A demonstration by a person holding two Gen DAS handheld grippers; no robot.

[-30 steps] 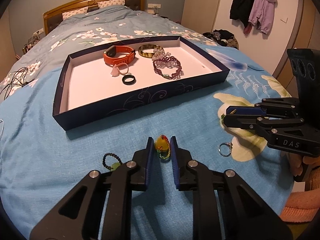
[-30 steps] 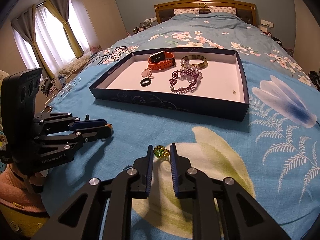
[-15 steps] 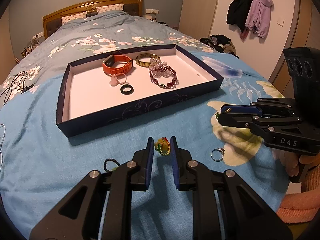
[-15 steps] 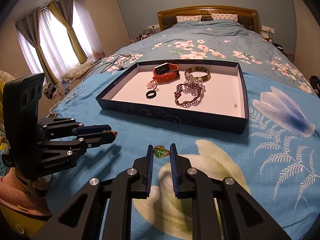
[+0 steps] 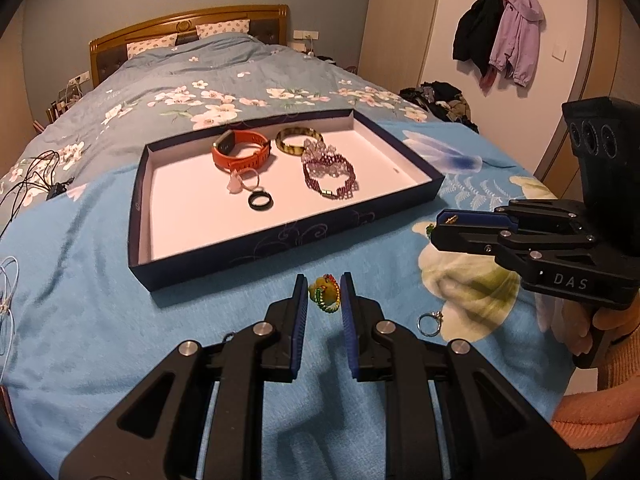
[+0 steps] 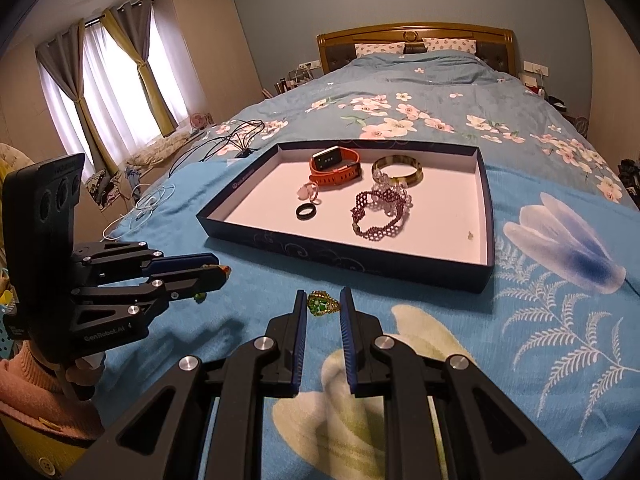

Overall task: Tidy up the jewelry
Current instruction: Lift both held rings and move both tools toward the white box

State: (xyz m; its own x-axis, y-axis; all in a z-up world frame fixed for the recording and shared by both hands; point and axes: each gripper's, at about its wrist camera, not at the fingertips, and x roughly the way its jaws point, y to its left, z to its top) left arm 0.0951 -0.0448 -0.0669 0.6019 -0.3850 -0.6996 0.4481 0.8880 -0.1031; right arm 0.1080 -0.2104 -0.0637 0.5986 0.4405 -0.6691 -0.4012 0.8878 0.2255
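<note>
While the tray (image 5: 280, 240) near the foot edge of the bed (image 5: 80, 280) already holds a watch (image 5: 240, 154), a bangle (image 5: 298, 141), a beaded bracelet (image 5: 328, 174) and a black ring (image 5: 261, 201), the job looks partly done. Both grippers point downward just short of the tray's near wall. The left gripper (image 5: 325, 294) has its fingers clamped on a yellow charm (image 5: 327, 294); the right gripper (image 6: 322, 304) pinches a green ring (image 6: 322, 303). A silver ring (image 5: 430, 322) lies loose on the bed.
</note>
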